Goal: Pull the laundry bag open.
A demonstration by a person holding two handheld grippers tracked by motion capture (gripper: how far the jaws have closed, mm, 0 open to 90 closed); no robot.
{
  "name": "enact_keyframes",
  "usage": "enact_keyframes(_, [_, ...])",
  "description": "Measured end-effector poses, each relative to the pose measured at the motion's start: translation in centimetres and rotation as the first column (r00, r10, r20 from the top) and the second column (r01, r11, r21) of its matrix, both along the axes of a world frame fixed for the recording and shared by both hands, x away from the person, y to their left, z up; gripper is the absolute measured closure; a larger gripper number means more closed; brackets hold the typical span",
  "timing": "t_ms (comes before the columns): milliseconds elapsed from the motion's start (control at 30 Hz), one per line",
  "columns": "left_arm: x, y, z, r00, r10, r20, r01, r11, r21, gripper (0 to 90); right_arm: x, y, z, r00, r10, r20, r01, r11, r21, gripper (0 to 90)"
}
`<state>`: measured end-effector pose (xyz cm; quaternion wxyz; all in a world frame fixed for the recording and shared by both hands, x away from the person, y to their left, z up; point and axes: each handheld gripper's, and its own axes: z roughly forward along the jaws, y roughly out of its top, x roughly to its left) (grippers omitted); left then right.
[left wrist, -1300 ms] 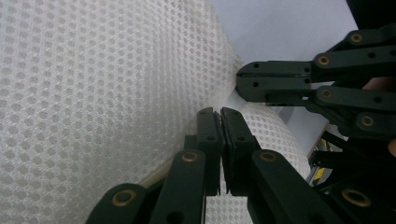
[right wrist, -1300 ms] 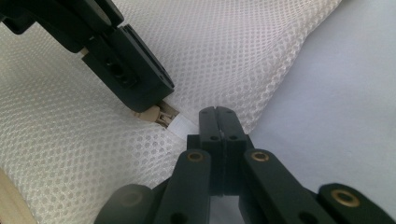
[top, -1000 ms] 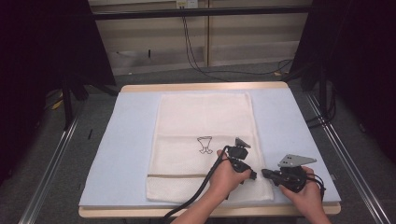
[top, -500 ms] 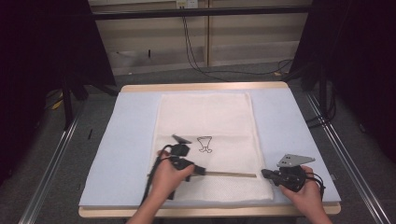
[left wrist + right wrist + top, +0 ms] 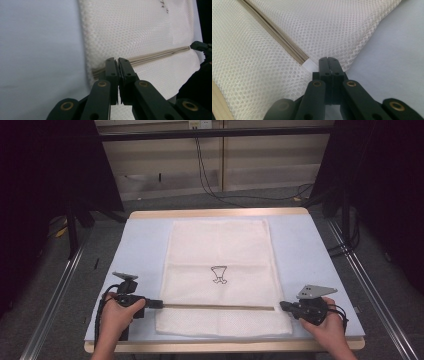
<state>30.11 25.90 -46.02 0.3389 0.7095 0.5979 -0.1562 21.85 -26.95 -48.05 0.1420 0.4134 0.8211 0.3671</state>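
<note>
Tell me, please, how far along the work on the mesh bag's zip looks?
Done: the mesh bag lies flat, and its zip looks closed along the whole length. In hand: the right gripper pinches the bag's right end, and the left gripper is shut at the zip's left end; whether it holds the pull is hidden. Left: probably just letting go.

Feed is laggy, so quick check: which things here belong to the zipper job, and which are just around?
In the job:
mesh laundry bag
zipper
left hand-held gripper, shut at the zipper's end
right hand-held gripper, shut on the bag's edge

Just around:
blue table mat
floor cables
</note>
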Motion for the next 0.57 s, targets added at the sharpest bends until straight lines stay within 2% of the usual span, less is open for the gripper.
enact_keyframes(33, [0.0,0.4,0.1,1.0,0.008,-0.001,-0.008,0.9999,0.014,87.3,0.0,0.0,0.0,1.0,0.001,-0.001,-0.001,1.0,0.001,90.0])
enact_keyframes(133, [-0.1,1.4,0.2,0.9997,0.025,-0.002,-0.025,0.9997,-0.003,87.4,0.1,0.0,0.0,1.0,0.007,0.0,-0.007,1.0,0.004,90.0])
enact_keyframes(233, [-0.3,1.8,0.1,0.9999,0.016,0.0,-0.016,0.9998,-0.013,87.3,0.0,0.0,0.0,1.0,0.006,0.002,-0.006,1.0,0.005,90.0])
enact_keyframes(267, [-0.3,1.7,0.1,0.9998,0.018,0.007,-0.018,0.9998,-0.003,87.3,0.0,0.0,0.0,1.0,0.008,0.005,-0.008,1.0,0.003,90.0])
enact_keyframes(333, [-0.4,1.3,0.2,0.9989,-0.014,0.044,0.012,0.9995,0.028,86.5,0.1,-0.2,-0.1,0.9999,0.014,0.004,-0.014,0.9997,0.018,90.0])
enact_keyframes(367, [-0.4,1.4,0.5,0.9972,-0.016,0.072,0.013,0.999,0.043,82.3,0.0,-0.4,0.0,1.0,0.004,0.006,-0.004,0.9996,0.028,90.0])
enact_keyframes(400, [-0.5,1.7,0.9,0.9927,-0.025,0.118,0.019,0.9985,0.051,72.3,-0.1,-0.8,0.2,0.9995,0.001,0.032,-0.002,0.9994,0.033,90.0])
enact_keyframes(433, [-0.5,2.0,1.2,0.9805,-0.02,0.196,0.007,0.9978,0.066,64.0,-0.2,-1.3,0.5,0.9981,-0.007,0.062,0.005,0.9989,0.047,82.1])
enact_keyframes(467, [-0.5,2.5,1.5,0.9587,-0.024,0.283,-0.009,0.9933,0.115,59.8,-0.3,-2.0,1.0,0.9942,-0.05,0.095,0.045,0.9973,0.058,76.1])
enact_keyframes(500, [-0.5,3.0,1.7,0.9357,-0.029,0.352,-0.031,0.9859,0.164,55.8,-0.3,-2.7,1.6,0.9865,-0.099,0.13,0.091,0.9937,0.065,66.6])
enact_keyframes(533, [-0.4,3.4,1.7,0.9153,-0.033,0.401,-0.05,0.9797,0.194,50.8,-0.3,-3.5,2.0,0.9772,-0.149,0.151,0.138,0.987,0.083,55.5])
enact_keyframes(567, [-0.4,3.6,1.5,0.8913,-0.023,0.453,-0.077,0.9767,0.201,42.3,-0.2,-4.2,2.2,0.9698,-0.184,0.16,0.169,0.9805,0.1,49.6])
